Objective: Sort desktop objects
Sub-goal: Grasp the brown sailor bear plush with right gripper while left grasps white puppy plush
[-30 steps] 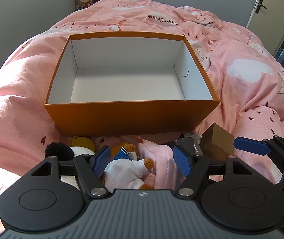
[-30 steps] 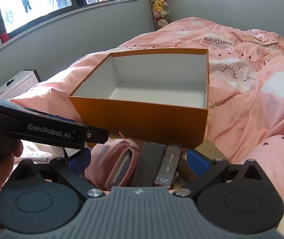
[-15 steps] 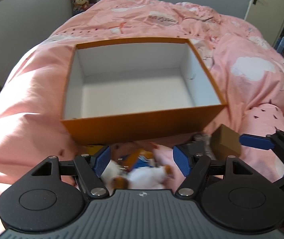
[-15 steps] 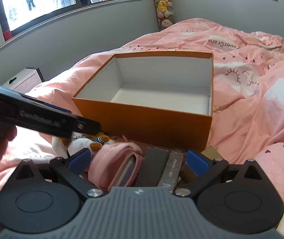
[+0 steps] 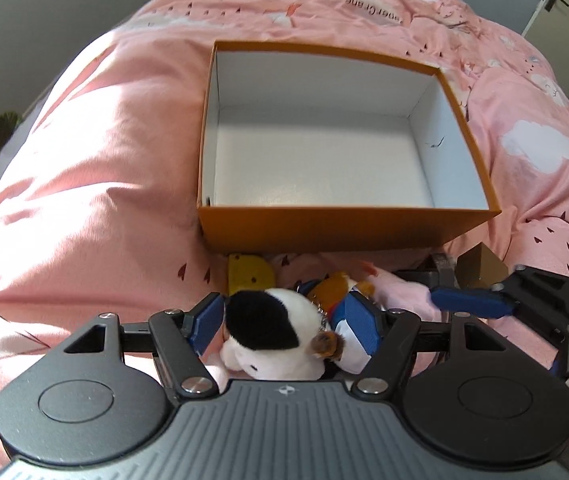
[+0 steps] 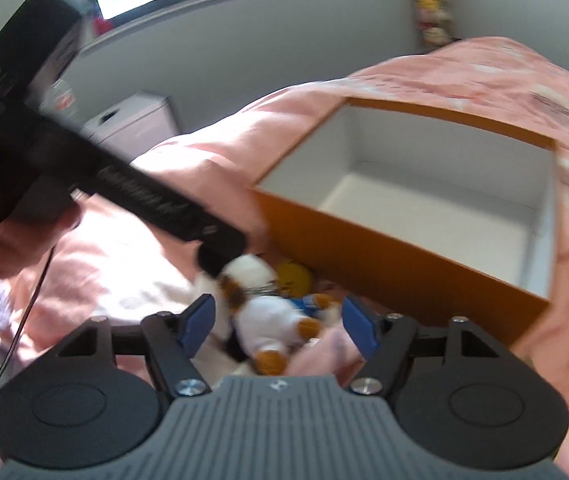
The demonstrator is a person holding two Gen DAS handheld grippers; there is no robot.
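The left hand-held gripper (image 5: 284, 322) clamps the plush toy (image 5: 272, 332), probably lifting it toward the empty orange box (image 5: 348, 232) at twelve o'clock; the right hand-held gripper (image 6: 278, 322) hovers wide.

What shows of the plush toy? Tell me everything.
The plush toy looks soft and furry: white with a black patch, brown limbs, blue-and-white clothes and a small metal chain. It lies sideways between the blue pads of the left gripper, which press on its sides. It is outside the orange box, in front of its near wall.
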